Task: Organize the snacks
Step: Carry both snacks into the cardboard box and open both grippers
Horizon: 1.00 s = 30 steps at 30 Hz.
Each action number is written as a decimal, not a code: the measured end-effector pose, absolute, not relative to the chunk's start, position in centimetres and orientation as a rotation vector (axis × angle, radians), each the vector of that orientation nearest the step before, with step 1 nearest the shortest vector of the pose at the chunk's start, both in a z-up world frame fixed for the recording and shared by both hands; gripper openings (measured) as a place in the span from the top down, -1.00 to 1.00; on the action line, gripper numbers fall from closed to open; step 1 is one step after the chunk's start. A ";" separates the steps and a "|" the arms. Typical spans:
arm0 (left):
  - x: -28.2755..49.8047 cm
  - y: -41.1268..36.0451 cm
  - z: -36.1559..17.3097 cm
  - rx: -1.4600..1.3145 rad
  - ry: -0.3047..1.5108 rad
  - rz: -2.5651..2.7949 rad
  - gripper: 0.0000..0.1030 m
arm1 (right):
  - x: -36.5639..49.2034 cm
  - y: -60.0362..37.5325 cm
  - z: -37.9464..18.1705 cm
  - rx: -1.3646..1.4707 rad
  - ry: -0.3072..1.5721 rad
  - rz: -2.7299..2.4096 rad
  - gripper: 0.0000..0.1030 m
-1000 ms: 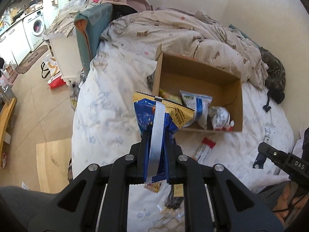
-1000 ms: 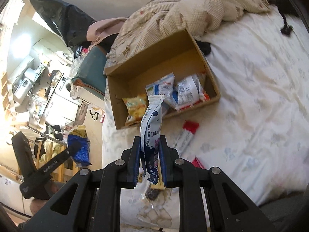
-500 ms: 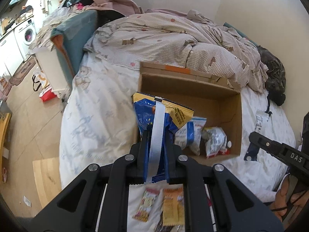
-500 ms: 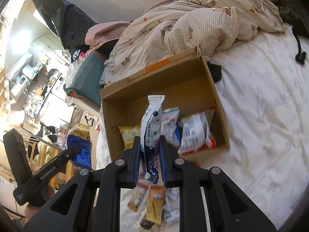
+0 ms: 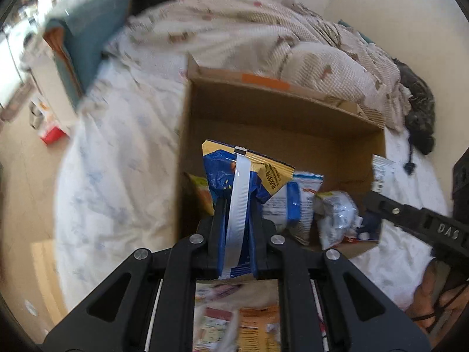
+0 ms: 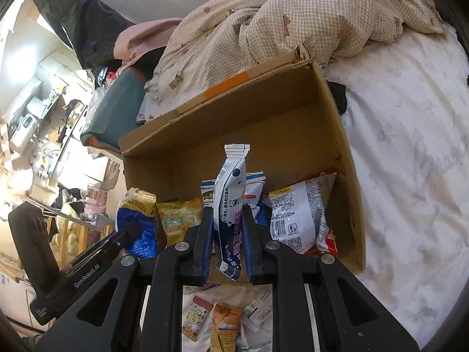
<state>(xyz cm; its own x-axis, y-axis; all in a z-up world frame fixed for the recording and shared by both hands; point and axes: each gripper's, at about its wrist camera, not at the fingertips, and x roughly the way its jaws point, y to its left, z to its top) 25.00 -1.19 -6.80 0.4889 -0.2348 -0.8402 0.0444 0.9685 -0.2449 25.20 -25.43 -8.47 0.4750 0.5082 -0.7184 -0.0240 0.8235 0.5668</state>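
Risk first: both hands carry a packet over the near edge of the cardboard box [image 6: 296, 135], and I judge the main hazard is letting go too early, so a packet lands on the near wall or slides back onto the bed sheet [image 6: 410, 146] among the loose packets [image 6: 225, 319] lying in front of the box. The near part of the box floor is already crowded with a yellow bag [image 6: 178, 217] and a white bag [image 6: 299, 217], so anything dropped on top of them could tip out; the far part of the floor is bare and looks the safer target. The two tools are also close together, so I would watch for them knocking each other. Left gripper [image 5: 237, 234]: jaws nearly closed, clamped on the lower part of the blue and yellow chip bag [image 5: 246, 176], which stands up between them over the box's near left corner. Right gripper [image 6: 227, 234]: jaws nearly closed on the white and navy slim packet [image 6: 231, 182], held upright over the near middle of the box. Neither packet touches the box contents as far as I can tell
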 end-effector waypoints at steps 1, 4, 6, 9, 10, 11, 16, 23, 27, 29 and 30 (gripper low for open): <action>25.2 -1.2 -7.2 -0.212 1.069 -0.175 0.80 | 25.3 -25.0 -8.6 0.504 1.042 0.339 0.63; 25.1 -1.1 -7.6 -0.229 1.070 -0.164 0.80 | 25.5 -24.0 -9.1 0.457 1.064 0.345 0.63; 25.1 -1.3 -7.6 -0.231 1.072 -0.170 0.80 | 25.6 -23.7 -9.4 0.444 1.079 0.352 0.63; 25.0 -1.7 -7.4 -0.224 1.061 -0.173 0.79 | 25.8 -23.6 -9.8 0.446 1.093 0.350 0.58; 24.9 -1.9 -7.4 -0.215 1.058 -0.176 0.79 | 25.9 -23.6 -9.8 0.446 1.095 0.346 0.57; 24.9 -2.0 -7.4 -0.209 1.057 -0.178 0.78 | 25.9 -23.5 -9.8 0.443 1.098 0.342 0.57; 24.9 -2.2 -7.4 -0.211 1.074 -0.202 0.07 | 25.6 -23.4 -9.4 0.373 1.084 0.300 0.55; 24.8 -1.2 -6.5 -0.219 1.033 -0.148 -0.59 | 25.3 -24.3 -8.7 0.391 1.048 0.269 -0.30; 24.7 -0.7 -6.3 -0.218 1.019 -0.120 -0.59 | 25.2 -25.0 -8.2 0.423 1.022 0.270 -0.30; 24.8 -0.5 -6.1 -0.222 1.011 -0.110 -0.59 | 25.3 -25.5 -8.3 0.436 1.030 0.266 -0.30; 24.8 -0.2 -6.0 -0.231 1.003 -0.104 -0.59 | 25.2 -25.6 -8.3 0.439 1.030 0.265 -0.30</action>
